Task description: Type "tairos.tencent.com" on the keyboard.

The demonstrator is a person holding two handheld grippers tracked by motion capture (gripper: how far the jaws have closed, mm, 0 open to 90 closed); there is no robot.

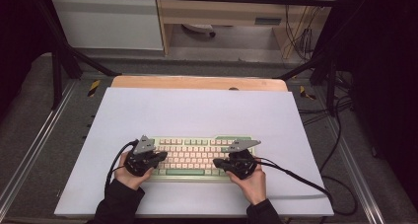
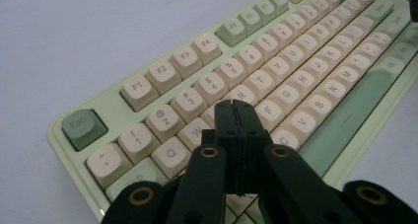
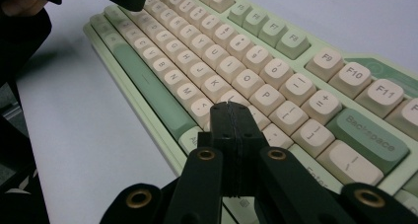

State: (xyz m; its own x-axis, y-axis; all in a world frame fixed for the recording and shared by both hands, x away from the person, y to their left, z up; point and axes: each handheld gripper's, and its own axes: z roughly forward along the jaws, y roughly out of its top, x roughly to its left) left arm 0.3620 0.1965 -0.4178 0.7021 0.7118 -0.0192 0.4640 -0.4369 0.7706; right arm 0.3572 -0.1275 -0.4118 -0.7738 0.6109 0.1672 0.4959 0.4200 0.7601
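Both jaws pressed together, holding nothing: the left hand-held gripper [image 2: 235,105] hovers over the E and R keys, the right hand-held gripper [image 3: 230,107] over the keys near P. This looks like typing, tips poised as pokers. The keyboard [image 1: 192,156] lies near the front of the white worktop [image 1: 197,110], long axis left-to-right, spacebar toward the person. Next: a short, straight press on one key.

A wooden table [image 1: 197,82] carries a pale lavender-white mat [image 1: 197,113] that covers nearly all of its top, leaving a strip of bare wood along the far edge. On the mat, toward the near edge, lies a light green keyboard [image 1: 197,156] with cream keycaps and darker green accent keys.
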